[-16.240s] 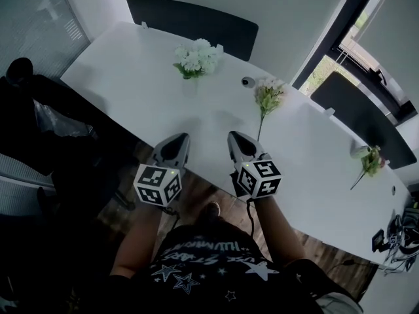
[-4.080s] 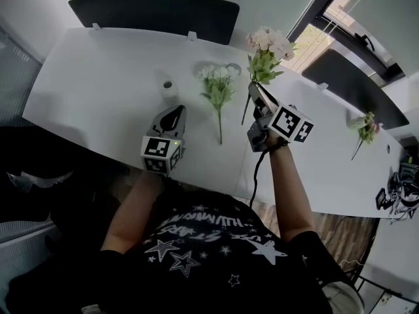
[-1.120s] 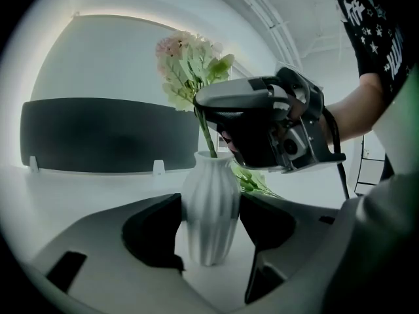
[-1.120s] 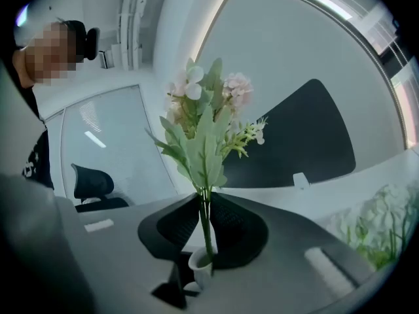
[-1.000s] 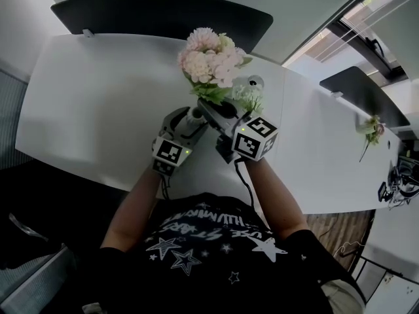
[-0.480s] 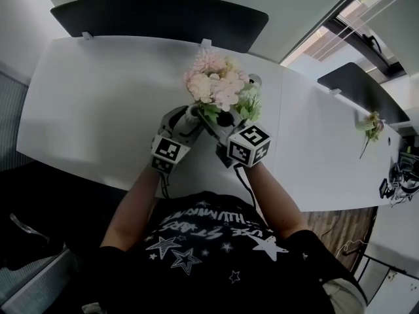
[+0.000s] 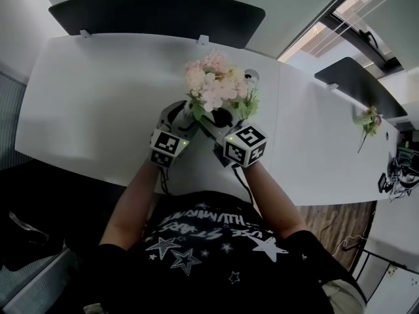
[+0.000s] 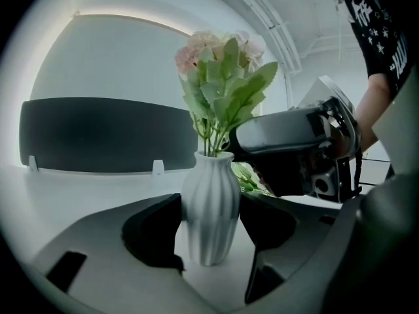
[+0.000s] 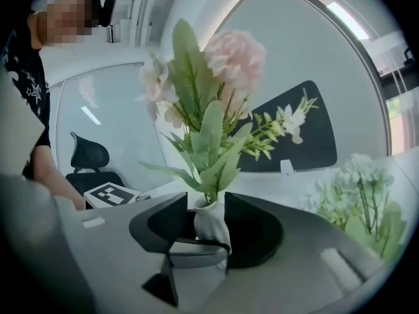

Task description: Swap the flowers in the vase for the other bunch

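A pink bunch point(image 7: 213, 84) stands upright in the white ribbed vase point(image 8: 209, 214), its stems down the neck. My left gripper point(image 7: 185, 113) is shut on the vase's belly, one jaw on each side. My right gripper point(image 7: 209, 120) has just been opening; its jaws now stand apart on either side of the vase's neck point(image 9: 211, 226) and the stems, and do not press on them. The pink heads point(image 9: 236, 57) and green leaves rise above those jaws. The white bunch point(image 9: 357, 182) lies on the table just right of the vase; the head view shows it beside the pink one point(image 7: 249, 102).
The white table point(image 7: 91, 90) has black chair backs behind it point(image 7: 157, 15) and at the right point(image 7: 353, 84). A third small bunch point(image 7: 366, 120) lies far right. A small round object point(image 7: 251, 76) sits behind the vase. Cables lie at the far right edge point(image 7: 393, 175).
The pink bunch has sunk into the vase with my right gripper lowering beside it. The right jaws have spread off the stems. The left gripper has stayed on the vase.
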`<state>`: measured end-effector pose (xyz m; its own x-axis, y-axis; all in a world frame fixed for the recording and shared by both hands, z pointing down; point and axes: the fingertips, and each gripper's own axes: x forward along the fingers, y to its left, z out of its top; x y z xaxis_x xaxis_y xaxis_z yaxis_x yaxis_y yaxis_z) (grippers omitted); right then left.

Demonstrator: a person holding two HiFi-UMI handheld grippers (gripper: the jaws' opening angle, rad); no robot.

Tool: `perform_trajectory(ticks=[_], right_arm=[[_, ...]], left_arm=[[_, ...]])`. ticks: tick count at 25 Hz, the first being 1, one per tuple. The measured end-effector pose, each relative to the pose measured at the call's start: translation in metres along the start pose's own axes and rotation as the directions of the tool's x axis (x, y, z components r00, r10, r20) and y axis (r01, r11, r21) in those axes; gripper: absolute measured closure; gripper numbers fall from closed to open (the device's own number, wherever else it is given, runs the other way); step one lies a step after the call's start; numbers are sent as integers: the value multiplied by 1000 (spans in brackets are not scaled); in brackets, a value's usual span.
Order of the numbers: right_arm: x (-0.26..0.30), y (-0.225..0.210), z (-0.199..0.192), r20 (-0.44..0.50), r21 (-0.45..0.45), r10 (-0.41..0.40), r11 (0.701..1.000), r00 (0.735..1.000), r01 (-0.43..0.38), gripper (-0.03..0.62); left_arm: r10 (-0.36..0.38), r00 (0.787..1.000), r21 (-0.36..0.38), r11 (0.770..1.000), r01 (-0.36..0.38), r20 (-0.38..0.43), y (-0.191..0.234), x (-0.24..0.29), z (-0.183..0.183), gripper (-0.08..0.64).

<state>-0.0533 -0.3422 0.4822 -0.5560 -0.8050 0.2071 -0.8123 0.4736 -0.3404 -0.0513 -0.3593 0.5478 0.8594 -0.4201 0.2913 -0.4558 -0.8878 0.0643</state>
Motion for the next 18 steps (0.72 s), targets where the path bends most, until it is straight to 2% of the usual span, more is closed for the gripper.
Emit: perform_trajectory(ticks=[5, 10, 15, 18], right_arm=[[-17, -3, -1, 27, 51, -43, 998, 999, 42, 426], [-29, -2, 0, 46, 59, -75, 996, 996, 73, 426], [-42, 0, -4, 51, 71, -101, 993, 994, 97, 426], [-50, 2, -8, 51, 80, -106, 992, 993, 102, 426]], left_arm=[[17, 1000, -11, 1000, -17, -8, -4, 0, 4, 273], [14, 1000, 1, 1000, -13, -26, -5, -2, -1, 273], [2, 1000, -57, 998, -4, -30, -4, -13, -10, 272], [9, 1000, -110, 994, -9, -4, -7, -25, -9, 262]])
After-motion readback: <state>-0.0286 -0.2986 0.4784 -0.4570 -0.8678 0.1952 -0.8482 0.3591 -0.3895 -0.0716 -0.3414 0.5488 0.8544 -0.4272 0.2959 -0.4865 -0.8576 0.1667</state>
